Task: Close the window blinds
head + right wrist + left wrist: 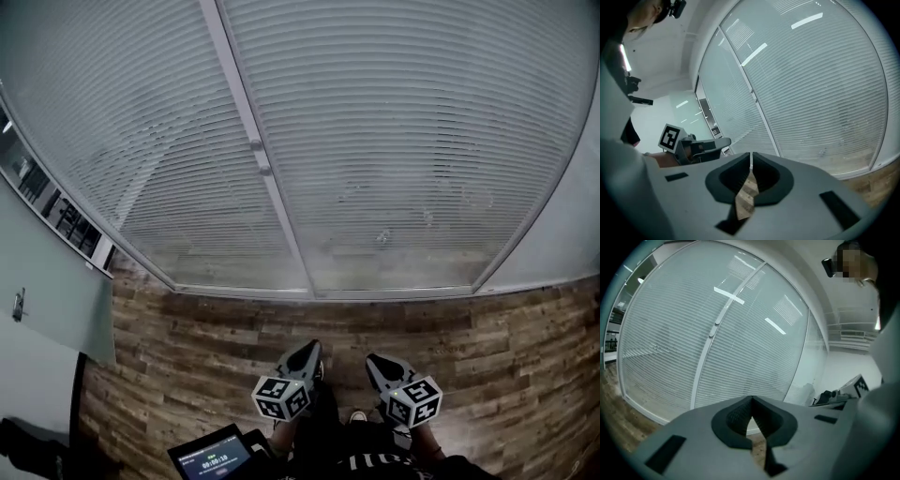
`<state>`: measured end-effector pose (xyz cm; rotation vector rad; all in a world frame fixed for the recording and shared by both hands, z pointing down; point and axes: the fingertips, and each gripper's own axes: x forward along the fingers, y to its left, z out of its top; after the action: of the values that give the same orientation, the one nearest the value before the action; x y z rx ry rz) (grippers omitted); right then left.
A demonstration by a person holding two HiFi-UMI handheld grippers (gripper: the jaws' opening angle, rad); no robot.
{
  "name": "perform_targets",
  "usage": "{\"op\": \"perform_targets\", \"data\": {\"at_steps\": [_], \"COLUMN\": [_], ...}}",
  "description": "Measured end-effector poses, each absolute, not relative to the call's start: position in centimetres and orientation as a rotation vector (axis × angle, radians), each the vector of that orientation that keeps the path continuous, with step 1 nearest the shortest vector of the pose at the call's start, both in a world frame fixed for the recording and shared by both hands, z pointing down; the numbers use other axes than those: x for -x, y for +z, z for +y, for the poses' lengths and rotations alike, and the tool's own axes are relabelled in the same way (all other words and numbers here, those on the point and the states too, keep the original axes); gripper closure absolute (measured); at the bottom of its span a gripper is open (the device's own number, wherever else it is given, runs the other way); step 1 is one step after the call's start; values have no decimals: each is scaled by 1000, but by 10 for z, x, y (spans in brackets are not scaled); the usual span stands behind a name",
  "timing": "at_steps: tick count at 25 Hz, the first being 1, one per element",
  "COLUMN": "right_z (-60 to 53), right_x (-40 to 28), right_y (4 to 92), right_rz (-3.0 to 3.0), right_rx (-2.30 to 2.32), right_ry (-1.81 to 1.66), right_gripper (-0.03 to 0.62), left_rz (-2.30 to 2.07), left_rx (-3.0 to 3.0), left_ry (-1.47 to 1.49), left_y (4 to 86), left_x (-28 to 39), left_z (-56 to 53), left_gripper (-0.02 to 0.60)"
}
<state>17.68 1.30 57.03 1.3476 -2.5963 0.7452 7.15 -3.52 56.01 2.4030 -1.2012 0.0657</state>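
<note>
White window blinds (394, 131) hang lowered over two glass panes, split by a white upright post (246, 122) that carries two small knobs (260, 157). Faint shapes show through the slats. Both grippers are held low over the wooden floor, well short of the window. My left gripper (312, 348) is shut with nothing in it, and my right gripper (373, 360) beside it is shut and empty too. The left gripper view has its closed jaws (751, 400) pointing at the blinds (740, 348). In the right gripper view the closed jaws (751, 155) face the blinds (820, 93), with the left gripper's marker cube (670, 137) off to the left.
Wood-plank floor (206, 337) runs up to the window's bottom frame (309, 292). A pale wall panel with a handle (19, 305) stands at the left. A small device with a lit screen (214, 457) is at the bottom edge, next to the person's shoe (357, 415).
</note>
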Motion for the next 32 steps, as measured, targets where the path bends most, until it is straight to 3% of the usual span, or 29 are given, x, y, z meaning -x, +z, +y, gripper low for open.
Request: {"op": "perform_targets", "data": {"at_steps": [16,32], "right_z": [144,316], "right_x": [-112,19], "right_y": [567,570], "right_rz": [-2682,-2699], "right_rx": [-1148,-1136], "right_ry": [730,739], "right_gripper": [563,563], "left_rz": [-1239,-1250], "left_rx": [-2405,-2461], "left_ry": [105,84], "left_y": [554,558], "left_x": [-43,78], "left_z": [133,315], "left_gripper": [577,577]}}
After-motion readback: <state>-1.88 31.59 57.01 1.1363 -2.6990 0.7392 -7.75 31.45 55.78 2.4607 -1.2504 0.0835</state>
